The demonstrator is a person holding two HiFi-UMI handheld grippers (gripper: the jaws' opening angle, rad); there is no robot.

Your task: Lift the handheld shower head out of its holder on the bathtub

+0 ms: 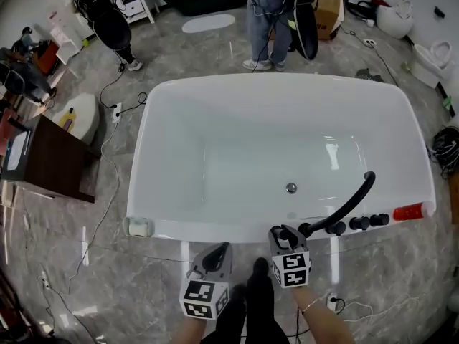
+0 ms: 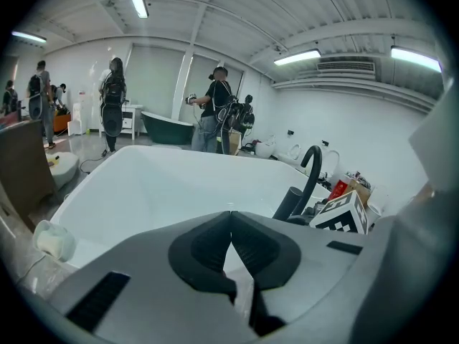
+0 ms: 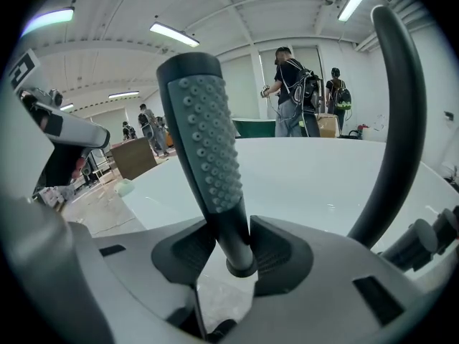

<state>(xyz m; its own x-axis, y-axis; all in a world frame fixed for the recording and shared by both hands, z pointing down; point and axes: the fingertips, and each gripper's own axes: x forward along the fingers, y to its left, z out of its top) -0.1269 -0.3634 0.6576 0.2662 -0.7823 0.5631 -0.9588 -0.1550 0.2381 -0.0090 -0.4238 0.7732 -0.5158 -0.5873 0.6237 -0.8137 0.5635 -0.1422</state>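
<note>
The one shower head [image 3: 204, 156] stands upright at the bathtub's [image 1: 186, 231] near rim, just beside the single curved black spout [image 1: 351, 201]. Of the two grippers, the right gripper [image 3: 233, 239] tilts down and is clamped on the head's neck, while the left gripper [image 2: 231, 217] is angled down alongside, pinched closed on nothing

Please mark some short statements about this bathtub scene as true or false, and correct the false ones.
1. The handle of the handheld shower head stands between the fingers of the right gripper. True.
2. The left gripper also grips the shower head. False: its fingers are together with nothing between them.
3. The bathtub is filled with water. False: no water shows, and the drain is plainly visible.
4. A red container sits on the tub's rim beyond the black knobs. True.
</note>
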